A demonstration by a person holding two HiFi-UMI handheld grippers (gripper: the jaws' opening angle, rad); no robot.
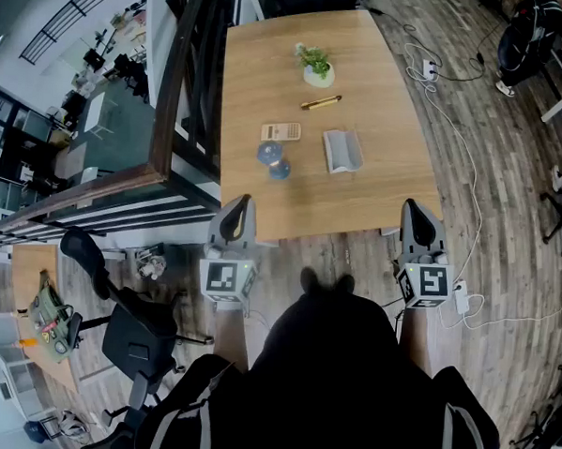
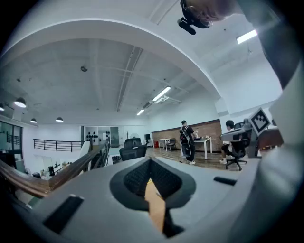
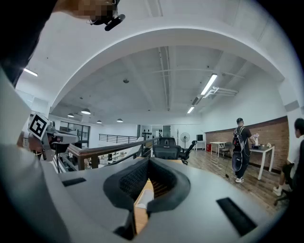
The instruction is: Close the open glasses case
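The grey glasses case [image 1: 341, 150] lies open on the wooden table [image 1: 383, 74], right of the middle. My left gripper [image 1: 238, 210] hovers level at the table's near edge, on the left, well short of the case. At the near right corner my right gripper [image 1: 416, 213] is held the same way, below and to the right of the case. Both are shut with nothing in them. In the left gripper view [image 2: 151, 163] and the right gripper view [image 3: 148, 163] only a thin strip of tabletop shows between the closed jaws.
On the table lie a calculator [image 1: 280, 132], a blue round object [image 1: 273, 158], a gold pen [image 1: 320, 103] and a small potted plant [image 1: 316, 67]. A wooden railing [image 1: 175, 91] runs along the left. Cables [image 1: 446, 115] trail over the floor on the right. People stand far off by desks.
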